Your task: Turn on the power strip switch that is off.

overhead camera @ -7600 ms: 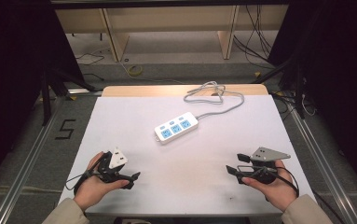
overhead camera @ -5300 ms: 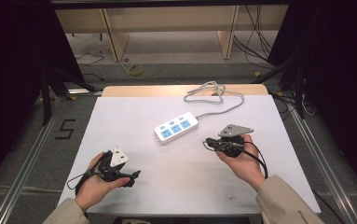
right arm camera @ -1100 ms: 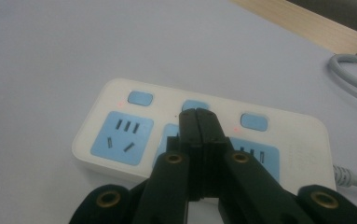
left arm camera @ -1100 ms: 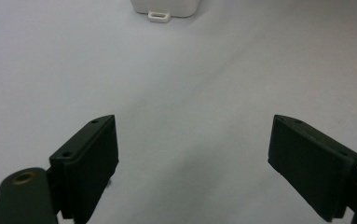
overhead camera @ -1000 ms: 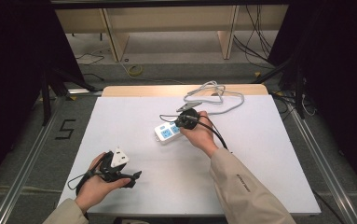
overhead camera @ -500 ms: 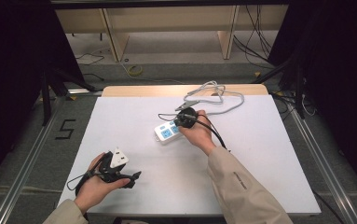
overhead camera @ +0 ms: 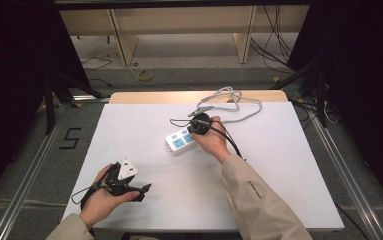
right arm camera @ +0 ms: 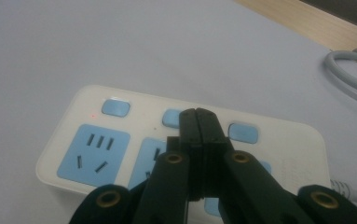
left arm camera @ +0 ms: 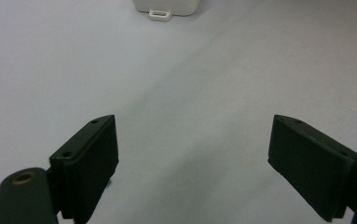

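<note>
A white power strip (overhead camera: 180, 141) with blue sockets and blue switches lies near the middle of the white table; its grey cable (overhead camera: 239, 102) coils toward the far edge. In the right gripper view my right gripper (right arm camera: 197, 116) is shut with nothing between its jaws, its tips over the middle blue switch (right arm camera: 171, 118) of the power strip (right arm camera: 73, 140); contact cannot be told. In the high view the right gripper (overhead camera: 193, 127) sits at the strip's far end. My left gripper (overhead camera: 141, 192) rests near the front left, open and empty, its jaws (left arm camera: 192, 163) wide apart over bare table.
The white table (overhead camera: 279, 165) has a wooden strip along its far edge (overhead camera: 144, 96). Shelving legs and loose cables stand on the floor beyond. A small red light (right arm camera: 92, 115) glows beside the left switch.
The right hand came from the front right of the table up to the power strip over the earlier frames; in the last second it barely shifted. The left hand has stayed in place.
</note>
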Motion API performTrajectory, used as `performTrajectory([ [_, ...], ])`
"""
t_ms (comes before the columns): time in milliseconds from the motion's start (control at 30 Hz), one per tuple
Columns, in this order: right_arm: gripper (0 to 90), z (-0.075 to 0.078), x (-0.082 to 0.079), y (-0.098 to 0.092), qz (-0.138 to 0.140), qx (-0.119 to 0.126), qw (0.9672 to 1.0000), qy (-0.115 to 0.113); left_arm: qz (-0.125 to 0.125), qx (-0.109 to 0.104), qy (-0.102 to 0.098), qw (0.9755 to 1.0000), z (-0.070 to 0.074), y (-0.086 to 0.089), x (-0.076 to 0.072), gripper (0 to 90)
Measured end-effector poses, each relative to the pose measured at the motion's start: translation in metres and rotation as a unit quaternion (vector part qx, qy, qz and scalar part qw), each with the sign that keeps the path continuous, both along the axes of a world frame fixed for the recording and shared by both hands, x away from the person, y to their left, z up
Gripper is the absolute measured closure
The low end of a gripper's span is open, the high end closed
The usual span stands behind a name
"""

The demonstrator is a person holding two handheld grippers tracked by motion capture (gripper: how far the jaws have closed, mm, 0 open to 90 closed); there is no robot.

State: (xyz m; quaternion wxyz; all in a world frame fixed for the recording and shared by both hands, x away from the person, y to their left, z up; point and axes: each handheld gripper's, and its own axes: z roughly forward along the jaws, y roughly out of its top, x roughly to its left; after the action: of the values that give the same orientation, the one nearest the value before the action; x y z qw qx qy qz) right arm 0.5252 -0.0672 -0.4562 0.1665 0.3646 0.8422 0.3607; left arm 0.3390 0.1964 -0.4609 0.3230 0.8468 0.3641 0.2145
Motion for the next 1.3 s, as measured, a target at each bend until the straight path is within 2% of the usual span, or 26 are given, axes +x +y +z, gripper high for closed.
performTrajectory([
  [1300, 90.0, 0.005, 0.012, 0.019, 0.011, -0.007, 0.9999, 0.004, -0.001, 0.002, 0.001, 1.0, 0.0, 0.001, 0.0, 15.5],
])
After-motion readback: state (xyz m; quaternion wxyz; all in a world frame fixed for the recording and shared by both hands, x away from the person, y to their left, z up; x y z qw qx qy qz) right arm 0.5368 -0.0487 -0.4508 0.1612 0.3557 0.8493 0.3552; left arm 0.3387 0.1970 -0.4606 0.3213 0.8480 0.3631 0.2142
